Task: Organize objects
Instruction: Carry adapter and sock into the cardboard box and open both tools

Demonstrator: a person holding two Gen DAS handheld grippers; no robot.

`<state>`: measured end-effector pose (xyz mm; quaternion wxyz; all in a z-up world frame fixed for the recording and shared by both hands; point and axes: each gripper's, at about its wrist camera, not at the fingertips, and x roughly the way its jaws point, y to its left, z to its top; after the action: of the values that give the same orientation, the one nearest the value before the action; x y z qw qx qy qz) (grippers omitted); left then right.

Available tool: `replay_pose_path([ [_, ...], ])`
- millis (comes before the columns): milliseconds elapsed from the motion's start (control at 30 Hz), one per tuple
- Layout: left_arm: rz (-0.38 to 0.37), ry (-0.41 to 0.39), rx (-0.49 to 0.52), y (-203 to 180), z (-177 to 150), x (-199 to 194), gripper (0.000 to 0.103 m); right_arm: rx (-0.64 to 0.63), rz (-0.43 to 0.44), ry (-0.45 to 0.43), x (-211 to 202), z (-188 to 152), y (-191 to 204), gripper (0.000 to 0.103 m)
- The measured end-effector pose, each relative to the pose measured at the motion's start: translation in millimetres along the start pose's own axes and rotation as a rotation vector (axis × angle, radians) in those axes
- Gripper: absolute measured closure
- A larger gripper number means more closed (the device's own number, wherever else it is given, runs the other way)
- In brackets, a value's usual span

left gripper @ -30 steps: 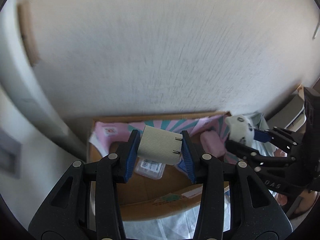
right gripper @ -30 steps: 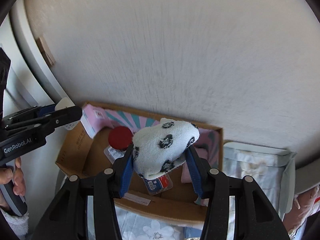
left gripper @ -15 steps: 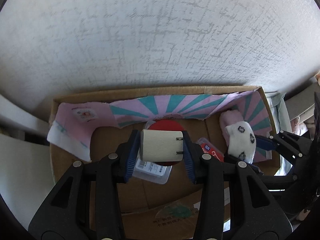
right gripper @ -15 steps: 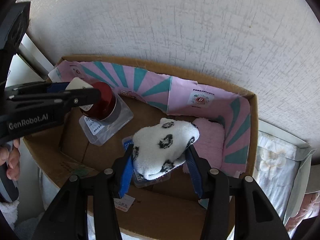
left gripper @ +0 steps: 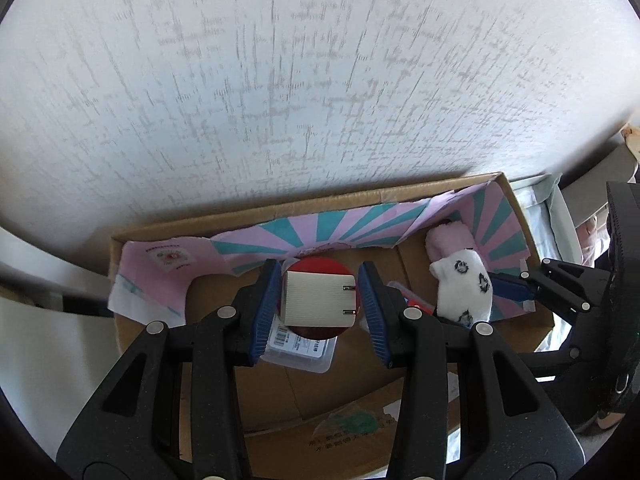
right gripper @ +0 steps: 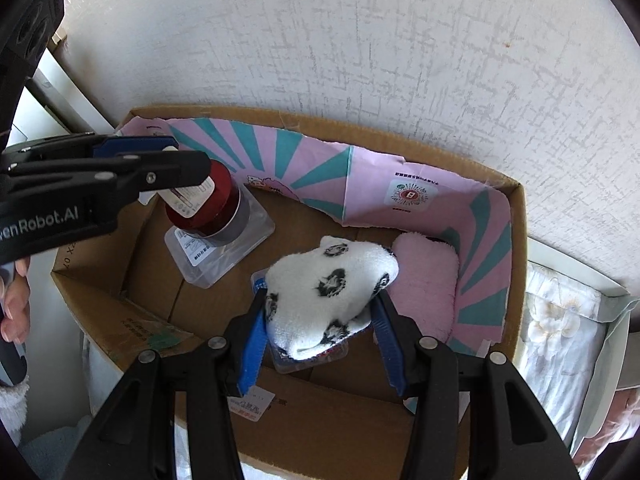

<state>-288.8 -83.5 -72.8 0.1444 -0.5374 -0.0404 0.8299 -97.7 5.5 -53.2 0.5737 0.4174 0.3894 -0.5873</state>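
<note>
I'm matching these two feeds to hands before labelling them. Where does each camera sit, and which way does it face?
Left wrist: on the left claw, facing steeply down into the cardboard box; its claw grips a white charger.
Right wrist: on the right claw, facing steeply down into the box; it grips a spotted sock; a hand shows at left.
Shared: box, red-lidded jar, pink sock, each other's claw.

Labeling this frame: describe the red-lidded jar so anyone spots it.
Find the cardboard box against the white wall. At its left end, on a clear plastic case, stands the jar: the only red, round thing; the neighbours are soft socks.
</note>
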Motion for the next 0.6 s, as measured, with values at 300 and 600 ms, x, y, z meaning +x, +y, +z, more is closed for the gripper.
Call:
replay_pose_path([
  [300, -0.009, -0.012, 0.013, 5.6, 1.0, -14.5, 0.066, -0.024, 0.011, -0.018, -8.2, -4.8, -2.5, 0.057],
  [600, -0.002, -0.062, -0.060, 24.7, 14.9, -18.2, 0.000, -0.046, 0.023, -0.060, -18.7, -7.4, -0.7, 0.003],
])
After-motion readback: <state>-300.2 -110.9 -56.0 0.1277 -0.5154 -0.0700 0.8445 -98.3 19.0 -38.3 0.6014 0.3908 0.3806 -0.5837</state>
